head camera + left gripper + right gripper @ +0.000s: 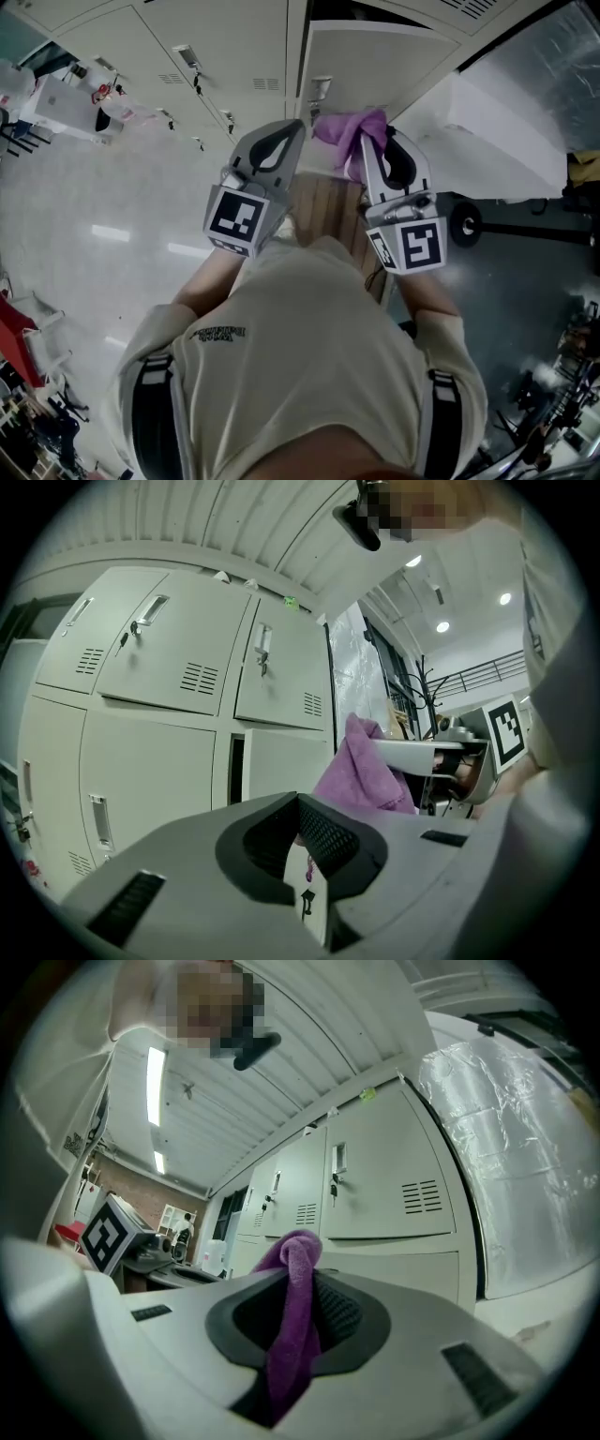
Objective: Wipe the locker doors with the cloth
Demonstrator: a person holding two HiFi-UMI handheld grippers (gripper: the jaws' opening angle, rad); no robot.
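My right gripper (298, 1312) clamps the cloth (300, 1251), tuft forward to meet the locker doors (384, 1185) — left gripper (305, 841) closed, empty, idle.

The right tool (302, 1314) hides the cloth's (298, 1258) lower end.

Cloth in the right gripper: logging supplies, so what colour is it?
Purple cloth, seen best in the right gripper view, pinched between the jaws.

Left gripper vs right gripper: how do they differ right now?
The left gripper has jaws shut on nothing; the right gripper has jaws shut on the purple cloth. The left gripper's marker pattern differs from the right gripper's. Both point at the lockers, side by side.
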